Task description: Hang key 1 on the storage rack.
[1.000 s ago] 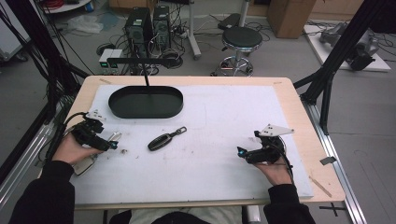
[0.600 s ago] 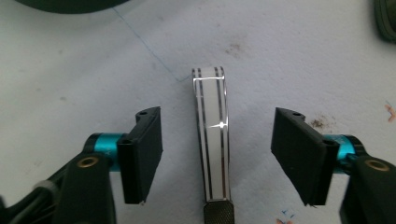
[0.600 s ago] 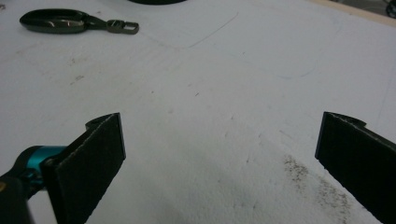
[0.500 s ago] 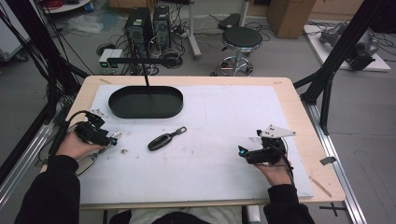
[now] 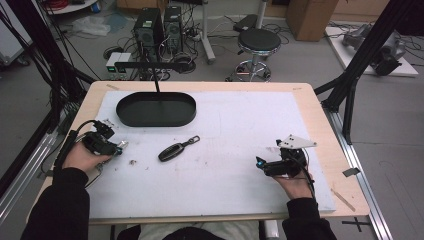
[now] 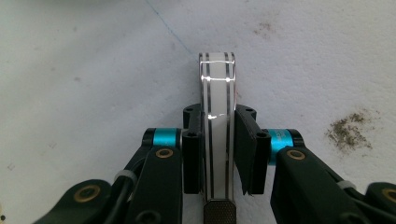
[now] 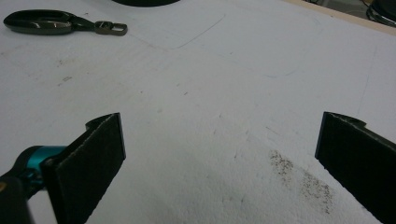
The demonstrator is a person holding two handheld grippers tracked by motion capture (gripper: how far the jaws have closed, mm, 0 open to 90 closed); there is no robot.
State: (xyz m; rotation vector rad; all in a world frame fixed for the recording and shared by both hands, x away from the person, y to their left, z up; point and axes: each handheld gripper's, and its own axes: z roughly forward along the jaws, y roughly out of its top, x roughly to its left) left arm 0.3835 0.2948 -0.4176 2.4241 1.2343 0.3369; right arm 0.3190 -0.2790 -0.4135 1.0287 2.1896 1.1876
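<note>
White foam sheeting covers the tabletop (image 5: 225, 125), and on its left part the left gripper (image 5: 107, 146) has its jaws pinched on a slim white bar with thin dark stripes (image 6: 218, 116). The jaws have just been closing, and in the left gripper view the black pads press against both long sides of the bar, which stands on edge between them and juts out past their tips. A dark knurled end (image 6: 219, 213) shows at the bar's near end; what kind of object it is I cannot say for certain from this close angle. Just beside the jaws a brownish smudge (image 6: 349, 131) marks the sheet. The right gripper (image 5: 267, 165) rests low on the right part of the tabletop, its jaws spread wide with bare sheet between them. A dark car key fob (image 5: 176, 149) lies between the two grippers, nearer the left one, and a black oval tray (image 5: 156, 109) sits farther back.
</note>
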